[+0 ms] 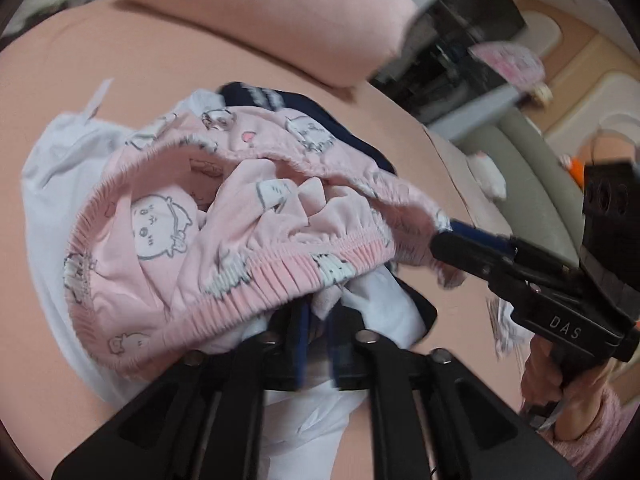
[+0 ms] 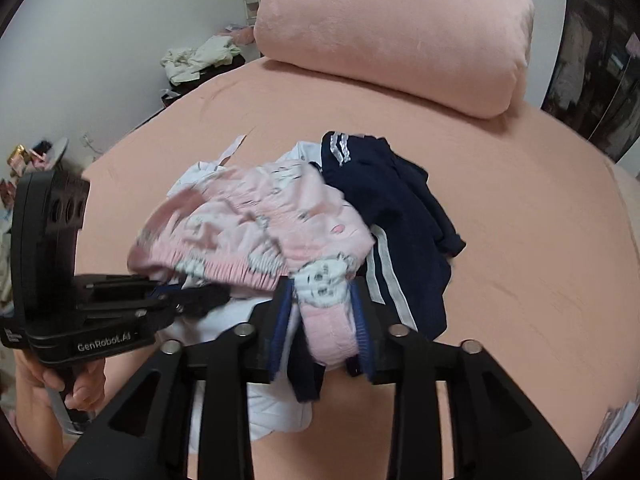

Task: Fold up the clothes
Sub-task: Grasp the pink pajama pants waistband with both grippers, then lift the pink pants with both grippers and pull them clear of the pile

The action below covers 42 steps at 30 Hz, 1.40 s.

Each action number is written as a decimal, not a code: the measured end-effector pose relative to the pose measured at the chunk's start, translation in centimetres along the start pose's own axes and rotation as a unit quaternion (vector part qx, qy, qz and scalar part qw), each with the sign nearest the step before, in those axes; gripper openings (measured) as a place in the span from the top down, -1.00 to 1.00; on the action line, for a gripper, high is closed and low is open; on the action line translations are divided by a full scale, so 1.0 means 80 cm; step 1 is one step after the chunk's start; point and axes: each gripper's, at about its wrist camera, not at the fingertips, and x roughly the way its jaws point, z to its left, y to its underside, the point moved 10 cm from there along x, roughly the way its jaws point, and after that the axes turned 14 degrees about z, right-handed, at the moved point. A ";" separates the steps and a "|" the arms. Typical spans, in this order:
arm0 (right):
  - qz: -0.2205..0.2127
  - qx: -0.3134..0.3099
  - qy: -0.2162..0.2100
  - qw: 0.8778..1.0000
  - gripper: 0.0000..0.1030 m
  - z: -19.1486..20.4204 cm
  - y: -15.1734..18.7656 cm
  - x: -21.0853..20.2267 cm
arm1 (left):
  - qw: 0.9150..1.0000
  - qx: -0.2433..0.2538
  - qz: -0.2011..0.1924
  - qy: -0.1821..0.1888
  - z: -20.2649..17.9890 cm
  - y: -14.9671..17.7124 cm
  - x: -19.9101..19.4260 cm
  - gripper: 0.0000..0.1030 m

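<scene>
Lifting a pair of pink cartoon-print pyjama shorts (image 1: 224, 216) by the elastic waistband, a person works with two handheld grippers over a small heap of clothes near the middle of a bed (image 2: 540, 240) covered in a peach sheet. The right gripper (image 2: 323, 316) is pinching one end of the waistband; pink fabric bunches between its blue-padded fingers (image 2: 362, 328). The left gripper (image 1: 316, 344) is at the other side of the waistband, but the view is blurred and cloth covers its tips, so I cannot tell whether it is pressed together or spread.

Under the shorts lie a white garment (image 1: 60, 168) and a navy garment with white stripes (image 2: 400, 208), both crumpled. A large pink bolster pillow (image 2: 392, 36) rests along the far edge of the bed.

The step in hand looks like separating the shorts from the heap. To do it well, the two grips should sit at opposite ends of the waistband and draw apart until the elastic is straight, raising the shorts clear so the garments beneath are not dragged along. The bare sheet toward the bed's right edge seems the natural place to lay them flat before any fold.
</scene>
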 end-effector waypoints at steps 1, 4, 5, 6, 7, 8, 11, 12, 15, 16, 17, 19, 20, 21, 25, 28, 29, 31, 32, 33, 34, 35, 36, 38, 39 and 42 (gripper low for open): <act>0.001 0.002 -0.006 1.000 0.20 -0.003 -0.003 0.006 | 1.000 -0.021 -0.012 0.013 0.009 -0.006 -0.003 -0.13; 0.017 0.007 -0.015 1.000 0.01 -0.007 -0.014 0.040 | 0.992 -0.095 -0.042 0.075 0.035 -0.028 -0.011 -0.26; 0.024 0.009 -0.016 1.000 0.01 -0.008 -0.018 0.053 | 0.990 -0.106 -0.054 0.076 0.041 -0.032 -0.012 -0.26; 0.036 0.014 -0.019 0.999 0.01 -0.007 -0.017 0.067 | 0.988 -0.118 -0.067 0.076 0.047 -0.036 -0.014 -0.26; 0.048 0.019 -0.023 0.998 0.01 -0.006 -0.016 0.081 | 0.986 -0.129 -0.080 0.073 0.053 -0.039 -0.015 -0.24; 0.053 0.022 -0.033 0.998 0.01 -0.003 -0.015 0.092 | 0.984 -0.139 -0.095 0.056 0.057 -0.040 -0.015 -0.15; 0.037 0.015 -0.067 0.997 0.02 0.016 -0.025 0.099 | 0.980 -0.167 -0.111 0.020 0.079 -0.046 -0.006 0.50; 0.038 0.005 -0.063 0.997 0.08 0.021 -0.029 0.103 | 0.980 -0.164 -0.113 0.008 0.082 -0.048 -0.003 0.62; 0.045 -0.019 -0.051 0.997 0.80 0.032 -0.038 0.114 | 0.987 -0.110 -0.109 -0.040 0.058 -0.045 -0.006 0.75; 0.040 -0.022 -0.057 0.997 0.83 0.035 -0.036 0.104 | 0.988 -0.091 -0.111 -0.053 0.044 -0.042 -0.011 0.77; 0.034 -0.025 -0.063 0.997 0.84 0.038 -0.035 0.095 | 0.989 -0.068 -0.113 -0.067 0.026 -0.037 -0.018 0.77; 0.012 -0.026 -0.064 0.998 0.84 0.033 -0.023 0.060 | 0.989 -0.028 -0.116 -0.091 -0.012 -0.027 -0.036 0.77; 0.000 -0.024 -0.066 0.998 0.84 0.028 -0.015 0.039 | 0.989 -0.014 -0.117 -0.090 -0.034 -0.021 -0.043 0.77; -0.012 -0.022 -0.067 0.997 0.84 0.023 -0.008 0.018 | 0.990 -0.004 -0.116 -0.086 -0.057 -0.014 -0.047 0.77; -0.042 0.006 -0.074 0.996 0.84 -0.020 0.048 -0.074 | 0.992 0.042 -0.098 -0.068 -0.162 0.031 -0.043 0.77; -0.045 0.039 -0.073 0.996 0.84 -0.065 0.121 -0.126 | 0.994 0.066 -0.064 -0.057 -0.233 0.091 -0.009 0.77; -0.045 0.050 -0.069 0.995 0.84 -0.081 0.147 -0.139 | 0.996 0.065 -0.043 -0.040 -0.255 0.116 0.012 0.77; -0.039 0.071 -0.059 0.995 0.84 -0.111 0.198 -0.152 | 0.998 0.058 -0.005 -0.014 -0.282 0.155 0.051 0.77; -0.036 0.082 -0.053 0.995 0.84 -0.126 0.223 -0.158 | 0.998 0.051 0.019 -0.003 -0.295 0.180 0.074 0.77; -0.030 0.096 -0.045 0.994 0.84 -0.141 0.252 -0.160 | 0.998 0.043 0.047 0.007 -0.307 0.206 0.099 0.77; -0.018 0.113 -0.042 0.993 0.84 -0.157 0.278 -0.156 | 0.997 0.039 0.068 0.013 -0.313 0.223 0.123 0.77; -0.007 0.130 -0.039 0.991 0.84 -0.173 0.303 -0.152 | 0.995 0.038 0.092 0.020 -0.325 0.248 0.143 0.77; 0.005 0.147 -0.036 0.988 0.84 -0.189 0.329 -0.148 | 0.993 0.039 0.113 0.024 -0.336 0.273 0.162 0.77; 0.024 0.181 -0.026 0.983 0.84 -0.221 0.379 -0.142 | 0.988 0.044 0.145 0.031 -0.361 0.315 0.185 0.77; 0.031 0.198 -0.020 0.980 0.84 -0.237 0.403 -0.140 | 0.986 0.048 0.159 0.034 -0.373 0.333 0.195 0.77; 0.044 0.239 -0.018 0.970 0.83 -0.271 0.463 -0.153 | 0.977 0.060 0.199 0.053 -0.396 0.378 0.201 0.53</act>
